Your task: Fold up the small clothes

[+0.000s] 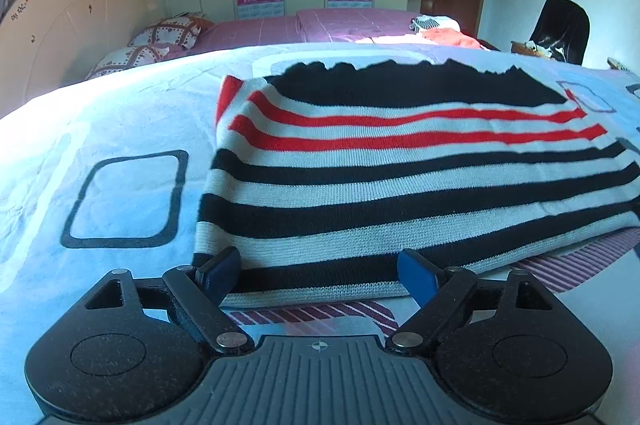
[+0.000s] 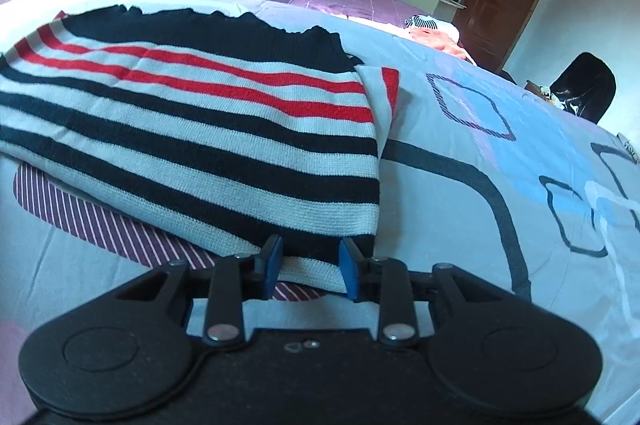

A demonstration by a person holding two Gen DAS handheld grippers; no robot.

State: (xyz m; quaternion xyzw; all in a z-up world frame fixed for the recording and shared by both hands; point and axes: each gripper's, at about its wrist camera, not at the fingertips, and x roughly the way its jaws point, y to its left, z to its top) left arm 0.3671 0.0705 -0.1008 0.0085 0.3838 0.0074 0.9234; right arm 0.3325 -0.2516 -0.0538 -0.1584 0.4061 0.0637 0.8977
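A knitted garment with black, white and red stripes [image 1: 400, 161] lies flat on the patterned bed sheet [image 1: 120, 105]; it also shows in the right wrist view [image 2: 192, 129]. My left gripper [image 1: 320, 275] is open at the garment's near left hem, its blue fingers [image 1: 218, 275] on either side of the white hem band. My right gripper [image 2: 308, 267] is open at the near right corner, with the hem band lying between its fingers [image 2: 348, 269]. The jaws stand narrower than on the left.
A purple striped patch [image 2: 100, 225] shows under the garment's near edge. A pink bed [image 1: 280, 29] with pillows [image 1: 168, 33] lies beyond. A pile of clothes [image 1: 444, 29] sits at the far right, near a black chair [image 1: 560, 29] and a door.
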